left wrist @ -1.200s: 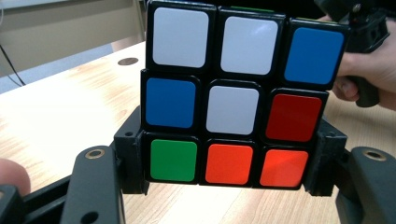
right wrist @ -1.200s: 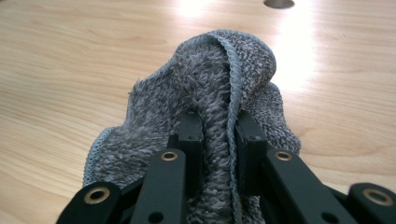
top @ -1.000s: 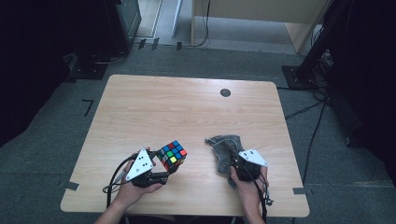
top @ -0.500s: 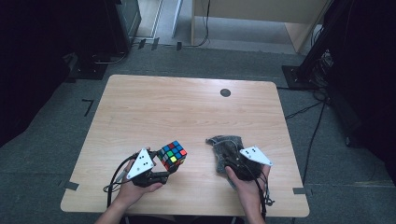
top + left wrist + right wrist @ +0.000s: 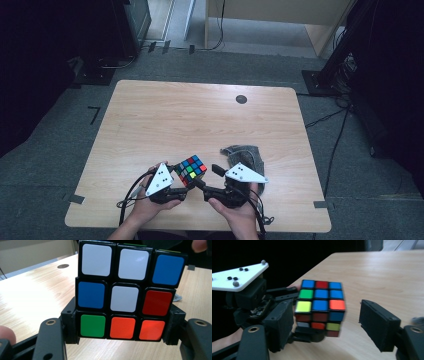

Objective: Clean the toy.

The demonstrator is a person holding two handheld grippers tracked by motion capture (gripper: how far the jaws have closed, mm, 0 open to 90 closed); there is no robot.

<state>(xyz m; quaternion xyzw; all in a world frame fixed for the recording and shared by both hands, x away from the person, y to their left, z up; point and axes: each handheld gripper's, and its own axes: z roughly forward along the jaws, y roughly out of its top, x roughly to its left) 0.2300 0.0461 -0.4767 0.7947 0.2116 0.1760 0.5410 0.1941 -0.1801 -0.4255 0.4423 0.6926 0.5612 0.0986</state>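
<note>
Rubik's cube sits near the front edge of the desk, clamped between the fingers of the left gripper. In the left gripper view the cube stands upright between the two black fingers, which press on its lower row from either side; the face turned to that camera shows white, blue, red, green and orange squares.

The right gripper points across at the cube from the other side, and its fingers have just been spreading apart. In the right gripper view the cube lies between them: the left-hand finger is just beside the cube's side, while the right-hand finger stands clear of it with bare desk showing in the gap. These fingers are released, not gripping.

A grey cloth lies crumpled on the desk just behind the right gripper.
</note>
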